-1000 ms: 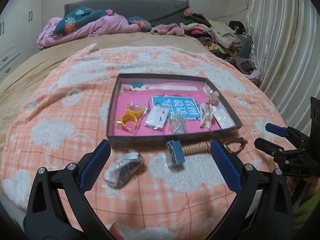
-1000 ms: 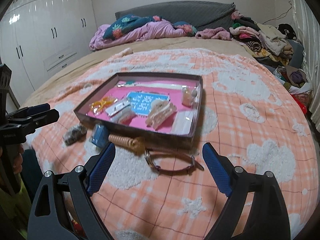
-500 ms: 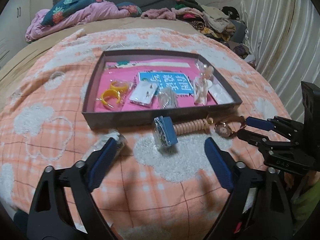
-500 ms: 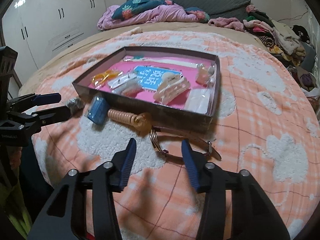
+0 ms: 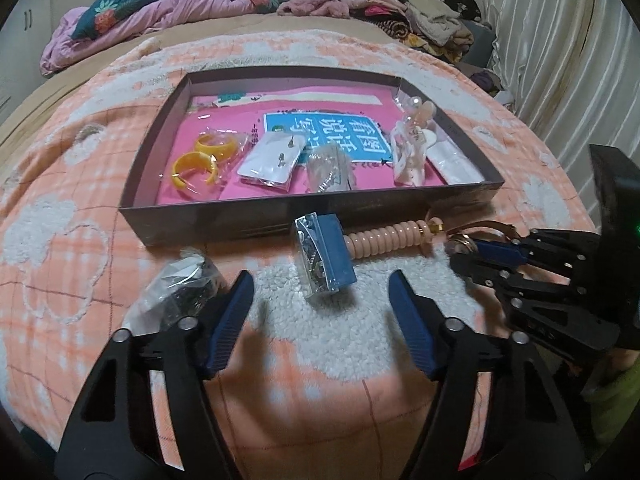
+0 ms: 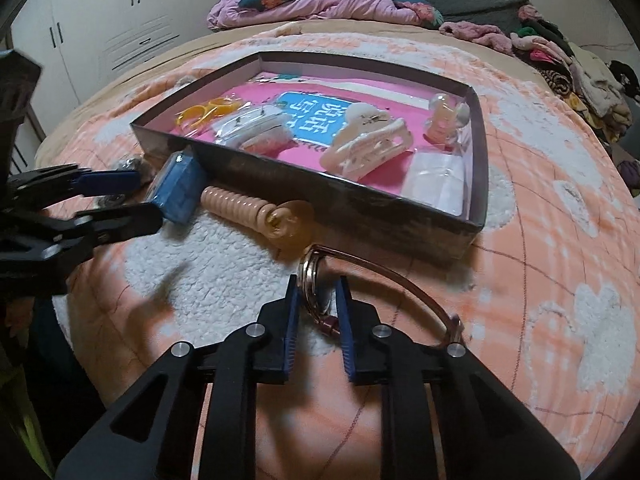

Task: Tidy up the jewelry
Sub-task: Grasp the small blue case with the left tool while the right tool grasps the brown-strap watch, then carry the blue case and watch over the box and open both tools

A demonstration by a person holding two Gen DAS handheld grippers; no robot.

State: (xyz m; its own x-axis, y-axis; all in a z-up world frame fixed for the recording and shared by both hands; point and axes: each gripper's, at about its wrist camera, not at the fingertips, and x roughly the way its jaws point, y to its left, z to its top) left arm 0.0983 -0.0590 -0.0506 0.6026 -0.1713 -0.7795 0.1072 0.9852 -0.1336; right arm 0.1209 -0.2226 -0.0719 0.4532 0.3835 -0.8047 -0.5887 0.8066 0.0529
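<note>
A dark tray (image 5: pixel 208 222) with a pink floor holds bagged jewelry and a white hair claw (image 6: pixel 366 146). In front of it on the blanket lie a blue packet (image 5: pixel 326 256), a peach coil tie (image 5: pixel 384 238), a clear bag of dark beads (image 5: pixel 180 284) and a rose-gold watch (image 6: pixel 312 280). My right gripper (image 6: pixel 318 300) is shut on the watch's round face; it also shows in the left wrist view (image 5: pixel 464 254). My left gripper (image 5: pixel 320 312) is open, just short of the blue packet, the bead bag beside its left finger.
The orange-and-white blanket (image 5: pixel 64 240) covers a bed. Piled bedding (image 5: pixel 160 4) and clothes (image 5: pixel 424 16) lie at the far end. A curtain (image 5: pixel 560 60) hangs at the right, white wardrobes (image 6: pixel 100 20) at the left. My left gripper (image 6: pixel 116 200) shows in the right wrist view.
My right gripper moved forward and closed on the watch face. My left gripper moved in closer to the blue packet and narrowed somewhat.
</note>
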